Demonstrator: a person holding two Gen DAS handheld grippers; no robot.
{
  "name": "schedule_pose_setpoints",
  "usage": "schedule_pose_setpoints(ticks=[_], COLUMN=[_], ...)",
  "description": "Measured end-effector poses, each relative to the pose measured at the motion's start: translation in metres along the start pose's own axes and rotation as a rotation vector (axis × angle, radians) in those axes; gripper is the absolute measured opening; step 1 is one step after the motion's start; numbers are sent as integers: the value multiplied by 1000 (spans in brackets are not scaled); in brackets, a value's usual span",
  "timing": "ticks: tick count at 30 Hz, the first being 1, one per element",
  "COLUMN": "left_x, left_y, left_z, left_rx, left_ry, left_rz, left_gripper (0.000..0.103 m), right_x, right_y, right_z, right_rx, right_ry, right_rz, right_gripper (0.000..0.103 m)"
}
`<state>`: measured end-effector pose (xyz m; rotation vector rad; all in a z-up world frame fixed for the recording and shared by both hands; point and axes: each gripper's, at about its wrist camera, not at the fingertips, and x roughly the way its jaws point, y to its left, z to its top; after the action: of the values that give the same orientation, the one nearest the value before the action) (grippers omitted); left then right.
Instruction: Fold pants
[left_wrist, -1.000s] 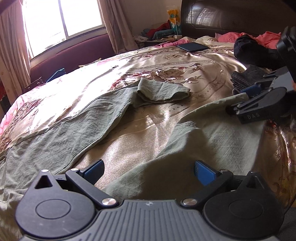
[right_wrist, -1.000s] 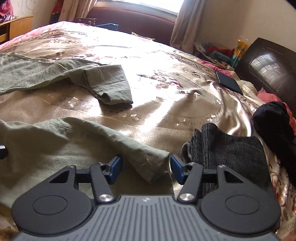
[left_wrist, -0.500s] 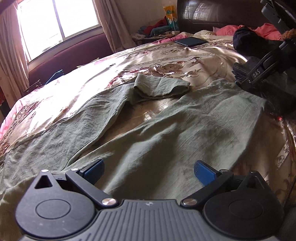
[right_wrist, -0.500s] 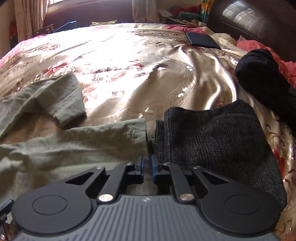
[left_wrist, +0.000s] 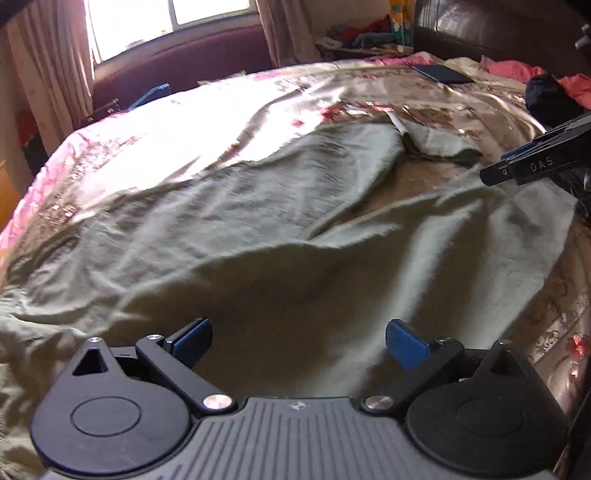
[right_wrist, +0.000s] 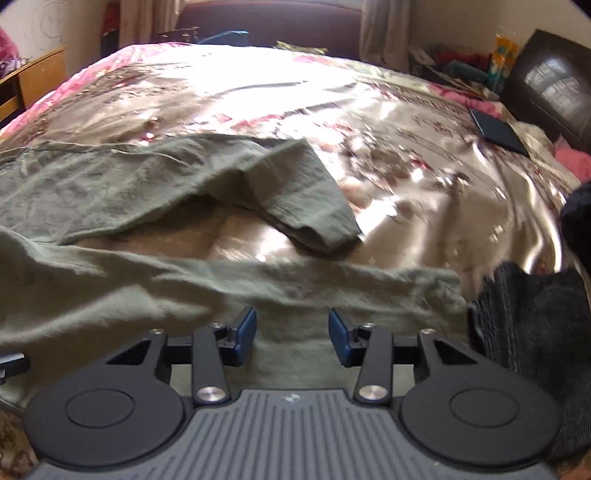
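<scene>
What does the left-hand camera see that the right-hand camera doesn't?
Only the left wrist view shows the window and the right gripper reaching in from the right edge, seen side-on, so its opening is unclear there.

Only the right wrist view shows the wooden furniture at far left, the dark ribbed garment beside the pants' hem, and the right gripper's own fingers spread apart.

Both show the green pants lying unfolded on the floral bedspread, the far leg's end turned back, the dark flat device near the headboard, and open fingers holding nothing.

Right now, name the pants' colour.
Olive green pants, plain and unpatterned; clearest in the right wrist view.
</scene>
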<state>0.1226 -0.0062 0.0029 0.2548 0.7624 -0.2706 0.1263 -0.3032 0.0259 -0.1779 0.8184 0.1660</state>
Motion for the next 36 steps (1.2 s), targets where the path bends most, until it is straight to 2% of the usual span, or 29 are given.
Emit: schedule_pose_setpoints(ticks=[3, 7, 10, 15, 17, 20, 23, 25, 26, 27, 28, 29, 30, 33, 36], left_x=[-21, -21, 3, 59, 78, 102, 113, 110, 109, 107, 107, 106, 104, 94, 79], left_y=[52, 135, 203, 302, 321, 335, 333, 334, 336, 341, 346, 348, 351, 351, 352], left_z=[7, 25, 37, 37, 33, 23, 16, 16, 16, 19, 20, 21, 22, 28, 34], left_rx=[30, 123, 125, -5, -42, -106, -126, -151, -166, -189, -203, -215, -233, -225, -231], left_ry=[-78, -144, -102, 22, 56, 111, 135, 124, 122, 123, 127, 126, 122, 102, 47], left_rz=[72, 269, 357, 330, 294, 189, 158, 165, 173, 185, 189, 180, 169, 183, 163], left_gripper=[103, 103, 103, 103, 103, 103, 102, 90, 77, 65, 59, 49, 43, 26, 25], right_x=[9, 40, 84, 155, 174, 186, 190, 190, 189, 187, 186, 183, 181, 169, 146], right_y=[47, 109, 159, 219, 229, 232, 228, 226, 226, 228, 230, 234, 237, 240, 234], right_z=[40, 98, 140, 169, 172, 175, 182, 183, 183, 183, 183, 182, 182, 185, 196], right_rx=[-98, -245, -365, -517, -539, -552, -529, -512, -506, -501, -498, -503, -505, -491, -467], right_ry=[-39, -86, -71, -18, 5, 13, 46, 73, 91, 103, 112, 116, 117, 94, 38], right_rz=[115, 263, 353, 386, 407, 441, 456, 462, 474, 484, 487, 479, 460, 430, 400], right_gripper=[45, 47, 53, 53, 53, 55, 59, 54, 48, 34, 19, 12, 1, 0, 0])
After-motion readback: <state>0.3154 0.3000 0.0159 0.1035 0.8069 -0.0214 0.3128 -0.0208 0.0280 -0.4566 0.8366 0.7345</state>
